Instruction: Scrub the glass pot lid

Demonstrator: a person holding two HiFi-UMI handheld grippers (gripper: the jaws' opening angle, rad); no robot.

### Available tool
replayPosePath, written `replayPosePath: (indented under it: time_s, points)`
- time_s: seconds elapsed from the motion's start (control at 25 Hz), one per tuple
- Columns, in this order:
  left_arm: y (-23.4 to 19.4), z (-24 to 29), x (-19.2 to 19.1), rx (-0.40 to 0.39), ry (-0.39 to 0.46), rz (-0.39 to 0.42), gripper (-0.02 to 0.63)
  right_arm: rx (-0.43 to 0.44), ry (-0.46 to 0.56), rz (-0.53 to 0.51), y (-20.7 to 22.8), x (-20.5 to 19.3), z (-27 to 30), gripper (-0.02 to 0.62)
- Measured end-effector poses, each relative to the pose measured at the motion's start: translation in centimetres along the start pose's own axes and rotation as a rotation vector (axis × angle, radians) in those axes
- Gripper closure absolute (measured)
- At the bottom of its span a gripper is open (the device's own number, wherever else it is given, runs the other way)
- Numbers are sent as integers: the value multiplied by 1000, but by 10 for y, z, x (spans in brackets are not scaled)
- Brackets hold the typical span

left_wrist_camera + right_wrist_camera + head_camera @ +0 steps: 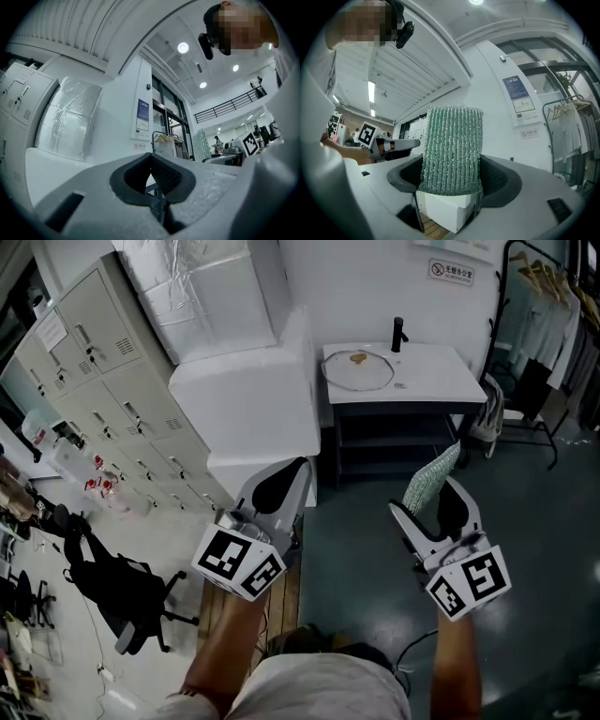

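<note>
Lid (357,370): far off on the desk (436,371); the brown spot on it is too small to tell.
Scrub pad (451,150): lower end hidden between the jaws that clamp it.
Wall sign (451,270): print too small to read.
Clothes rack (536,343): cut off by the right edge.
Poster (143,115): its text is too small to read.

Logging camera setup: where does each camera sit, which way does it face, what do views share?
Head view: on the head, steeply down toward table and glass pot lid; shows forearms, left gripper, right gripper.
Left gripper view: along its shut, empty jaws, toward a wall.
Right gripper view: along jaws clamping the scrubbing pad.
Shared: the clothes rack, in all three.
</note>
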State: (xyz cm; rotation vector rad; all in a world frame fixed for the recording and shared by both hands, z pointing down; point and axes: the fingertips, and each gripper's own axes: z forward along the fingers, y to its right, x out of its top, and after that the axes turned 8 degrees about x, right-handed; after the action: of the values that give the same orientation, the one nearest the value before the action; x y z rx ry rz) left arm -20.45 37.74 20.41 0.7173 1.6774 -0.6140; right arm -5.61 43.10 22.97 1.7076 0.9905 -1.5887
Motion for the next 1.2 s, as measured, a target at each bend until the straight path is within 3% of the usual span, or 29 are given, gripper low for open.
replayPosePath:
  time_s: [0.6,1.2]
  points:
    - [-15,60,-19,6,2,9,591,-13,-24,-13,53,-14,19,247]
    - [-99,204,-49,-20,9,-11,591,-45,-77,-31,162,-30,140,247]
